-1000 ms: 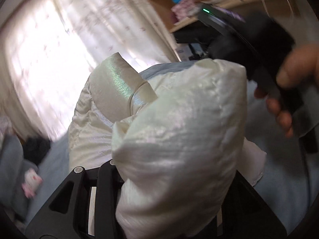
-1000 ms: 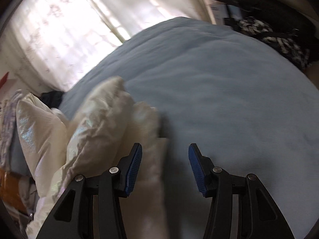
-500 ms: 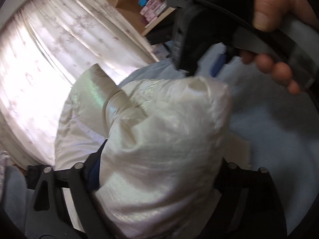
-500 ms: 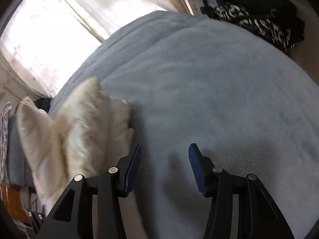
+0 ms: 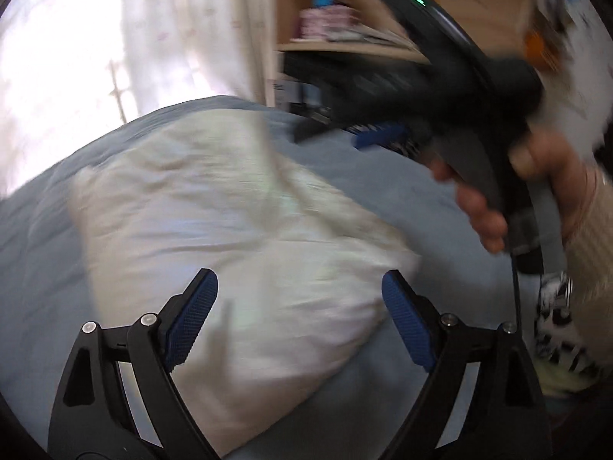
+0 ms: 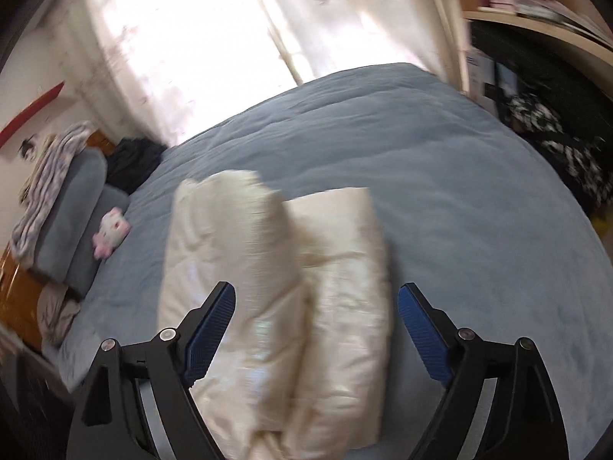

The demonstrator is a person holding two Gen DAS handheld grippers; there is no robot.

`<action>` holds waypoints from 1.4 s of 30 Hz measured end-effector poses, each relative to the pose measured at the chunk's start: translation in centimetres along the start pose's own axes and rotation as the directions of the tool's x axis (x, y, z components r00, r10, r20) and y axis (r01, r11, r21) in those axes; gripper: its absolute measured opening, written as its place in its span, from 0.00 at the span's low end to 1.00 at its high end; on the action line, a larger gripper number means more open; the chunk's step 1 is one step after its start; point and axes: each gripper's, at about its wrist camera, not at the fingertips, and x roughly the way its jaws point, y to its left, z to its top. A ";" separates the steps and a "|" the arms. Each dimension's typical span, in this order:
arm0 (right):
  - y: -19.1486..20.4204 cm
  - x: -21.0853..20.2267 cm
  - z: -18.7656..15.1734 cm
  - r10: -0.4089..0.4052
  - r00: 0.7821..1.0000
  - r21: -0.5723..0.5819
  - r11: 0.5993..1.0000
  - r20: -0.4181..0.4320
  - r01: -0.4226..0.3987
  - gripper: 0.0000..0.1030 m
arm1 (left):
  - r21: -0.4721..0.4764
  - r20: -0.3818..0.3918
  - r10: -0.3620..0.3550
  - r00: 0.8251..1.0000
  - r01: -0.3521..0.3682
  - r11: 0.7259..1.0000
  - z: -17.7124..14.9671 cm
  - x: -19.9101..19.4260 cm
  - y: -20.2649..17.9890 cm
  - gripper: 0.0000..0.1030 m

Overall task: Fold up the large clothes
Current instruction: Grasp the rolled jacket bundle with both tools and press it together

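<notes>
A cream puffy jacket lies folded into a thick bundle on the blue bed cover. It also shows in the right wrist view, as two padded rolls side by side. My left gripper is open and empty, held above the bundle's near end. My right gripper is open and empty, above the bundle. The right gripper also shows in the left wrist view, held by a hand at the upper right, blurred.
The bed cover spreads wide to the right. Grey pillows and a small pink-white plush lie at the left. A black-and-white garment sits at the right edge. Curtains and a wooden shelf stand behind.
My left gripper let go of the jacket and opened; the bundle now lies on the bed. My right gripper opened wider and moved over the bundle.
</notes>
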 end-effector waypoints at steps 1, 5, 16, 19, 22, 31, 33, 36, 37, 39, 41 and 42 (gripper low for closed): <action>0.4 0.8 0.4 0.007 1.000 -0.002 1.000 -0.007 -0.007 0.86 | -0.041 0.002 0.003 1.000 -0.003 0.999 0.0 -0.5 1.5 0.83; 2.1 3.6 1.4 0.038 0.999 0.006 0.999 -0.024 -0.038 0.86 | -0.221 -0.009 0.109 0.994 -0.109 0.969 1.6 -1.4 9.7 0.83; 1.2 11.4 1.4 -0.014 1.000 -0.085 0.996 -0.010 0.013 0.45 | -0.356 -0.104 0.184 0.977 -0.209 0.911 6.7 8.8 18.6 0.83; -0.9 11.5 -0.5 -0.021 1.000 -0.022 1.000 0.009 0.022 0.44 | -0.320 -0.096 0.198 0.976 -0.219 0.922 7.7 11.7 17.7 0.83; -3.6 11.2 -3.1 -0.023 0.999 0.063 0.998 0.042 0.020 0.44 | -0.288 -0.107 0.182 0.977 -0.205 0.935 8.1 14.6 16.3 0.84; -6.3 13.0 -6.4 0.035 0.991 0.167 0.984 0.133 -0.057 0.50 | -0.222 -0.119 0.249 0.961 -0.270 0.937 6.9 19.1 14.1 1.00; -6.4 13.7 -6.6 0.051 0.989 0.164 0.984 0.137 -0.073 0.52 | -0.244 -0.119 0.236 0.964 -0.259 0.935 6.3 19.8 14.7 1.00; -6.7 14.6 -7.0 0.061 0.987 0.162 0.983 0.146 -0.085 0.54 | -0.265 -0.117 0.216 0.969 -0.240 0.934 5.5 20.7 15.3 1.00; -6.8 14.9 -7.1 0.063 0.987 0.162 0.983 0.148 -0.087 0.54 | -0.268 -0.115 0.214 0.970 -0.238 0.934 5.3 21.0 15.3 1.00; -7.0 15.3 -7.4 0.072 0.986 0.161 0.982 0.150 -0.096 0.55 | -0.269 -0.107 0.218 0.970 -0.240 0.933 4.8 21.2 15.2 1.00; -7.3 15.9 -7.5 0.079 0.986 0.162 0.981 0.150 -0.103 0.55 | -0.269 -0.099 0.221 0.970 -0.240 0.933 4.3 21.6 15.1 1.00; -7.3 16.1 -7.6 0.080 0.985 0.160 0.982 0.150 -0.104 0.55 | -0.272 -0.097 0.219 0.971 -0.237 0.933 4.2 21.8 15.1 1.00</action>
